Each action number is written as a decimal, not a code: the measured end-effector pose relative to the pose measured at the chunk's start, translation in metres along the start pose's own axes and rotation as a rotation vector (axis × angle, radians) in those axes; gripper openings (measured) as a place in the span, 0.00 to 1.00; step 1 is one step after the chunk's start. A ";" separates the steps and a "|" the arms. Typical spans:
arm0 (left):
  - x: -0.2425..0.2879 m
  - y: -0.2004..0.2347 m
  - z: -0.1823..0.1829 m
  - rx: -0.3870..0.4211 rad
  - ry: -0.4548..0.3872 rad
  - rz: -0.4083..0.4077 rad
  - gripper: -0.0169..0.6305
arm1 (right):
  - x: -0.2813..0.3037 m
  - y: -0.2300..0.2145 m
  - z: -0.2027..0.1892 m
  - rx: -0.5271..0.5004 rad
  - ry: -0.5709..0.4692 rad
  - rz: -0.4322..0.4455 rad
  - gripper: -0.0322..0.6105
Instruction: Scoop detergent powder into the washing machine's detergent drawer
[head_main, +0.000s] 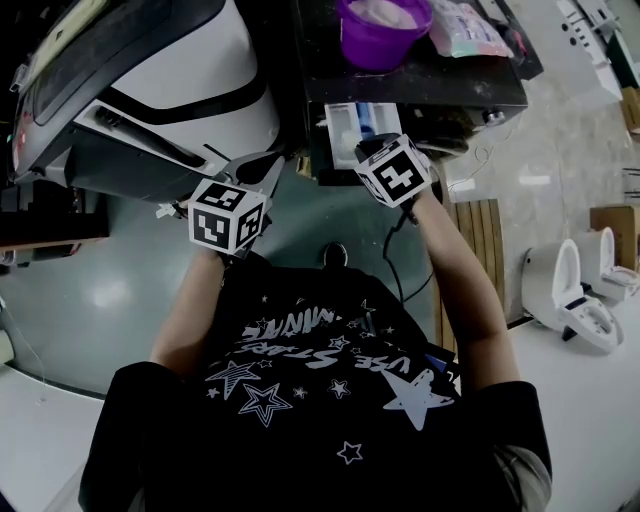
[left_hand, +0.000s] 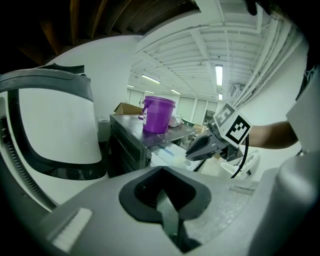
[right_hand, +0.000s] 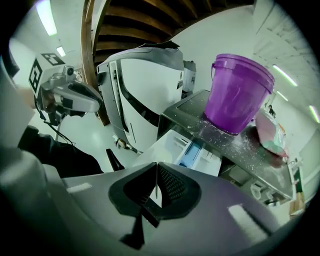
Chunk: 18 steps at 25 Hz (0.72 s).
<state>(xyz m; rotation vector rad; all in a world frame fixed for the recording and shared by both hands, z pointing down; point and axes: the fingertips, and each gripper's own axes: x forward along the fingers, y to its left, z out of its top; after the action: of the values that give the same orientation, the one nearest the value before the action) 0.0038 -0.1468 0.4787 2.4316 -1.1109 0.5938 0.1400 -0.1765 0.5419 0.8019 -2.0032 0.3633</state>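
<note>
The left gripper (left_hand: 161, 170) has its jaws pressed together on nothing, and so has the right gripper (right_hand: 156, 165). Both hover near the pulled-out detergent drawer (right_hand: 194, 150). Above the drawer, a purple bucket (right_hand: 239, 92) stands on the powder-flecked metal top (right_hand: 220, 137).

The person wears a black short-sleeved T-shirt (head_main: 330, 400) with white stars and lettering; at twelve o'clock, left gripper (head_main: 262, 170) and right gripper (head_main: 368, 148) carry black-and-white marker cubes (head_main: 228, 215), the right a black cable (head_main: 397, 262).

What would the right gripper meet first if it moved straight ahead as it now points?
Most likely the open detergent drawer, just past the closed tips of the right gripper; the purple bucket stands higher, on the shelf. Depth is uncertain.
</note>
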 end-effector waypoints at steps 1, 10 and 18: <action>0.001 0.000 0.000 0.001 0.001 -0.003 0.03 | 0.000 0.001 -0.001 -0.015 0.012 -0.011 0.10; 0.004 0.001 0.001 0.018 0.009 -0.023 0.03 | 0.004 0.000 -0.002 -0.274 0.069 -0.163 0.10; 0.004 0.003 -0.004 0.026 0.019 -0.028 0.03 | 0.008 0.002 0.000 -0.463 0.092 -0.279 0.10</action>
<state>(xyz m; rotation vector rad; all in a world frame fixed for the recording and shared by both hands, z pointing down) 0.0026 -0.1493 0.4843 2.4541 -1.0656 0.6246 0.1358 -0.1785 0.5488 0.7355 -1.7599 -0.2169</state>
